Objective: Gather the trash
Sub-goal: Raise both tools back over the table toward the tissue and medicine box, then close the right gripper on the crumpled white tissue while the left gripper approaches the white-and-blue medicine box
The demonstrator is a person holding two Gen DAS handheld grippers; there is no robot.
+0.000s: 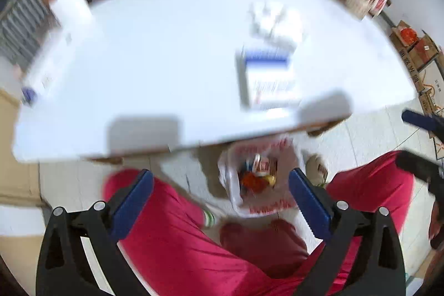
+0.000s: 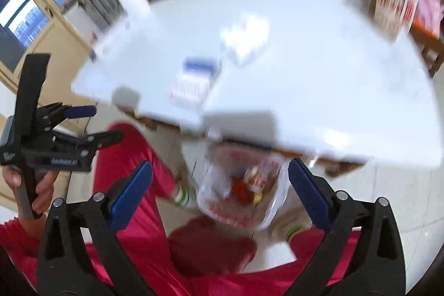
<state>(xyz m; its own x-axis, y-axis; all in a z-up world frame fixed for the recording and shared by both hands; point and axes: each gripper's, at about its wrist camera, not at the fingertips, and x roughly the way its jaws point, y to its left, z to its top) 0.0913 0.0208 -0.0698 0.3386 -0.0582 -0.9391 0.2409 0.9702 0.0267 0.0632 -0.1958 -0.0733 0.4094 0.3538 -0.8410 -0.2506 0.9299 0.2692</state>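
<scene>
Red-printed plastic lines the trash bag (image 1: pixel 259 179), which stands open on the floor just below the table's near edge, between the person's red trouser legs (image 1: pixel 172 235); wrappers in red, yellow and blue lie inside it. Both views are blurred. The left gripper (image 1: pixel 220 197) hangs above the bag with its blue pads spread wide and nothing between them. The right gripper (image 2: pixel 220 194) is likewise released and empty over the bag. On the white table (image 1: pixel 155 68), near its front edge, lies a blue-and-white box (image 1: pixel 266 76), with a crumpled white wad (image 1: pixel 273 21) just behind it.
</scene>
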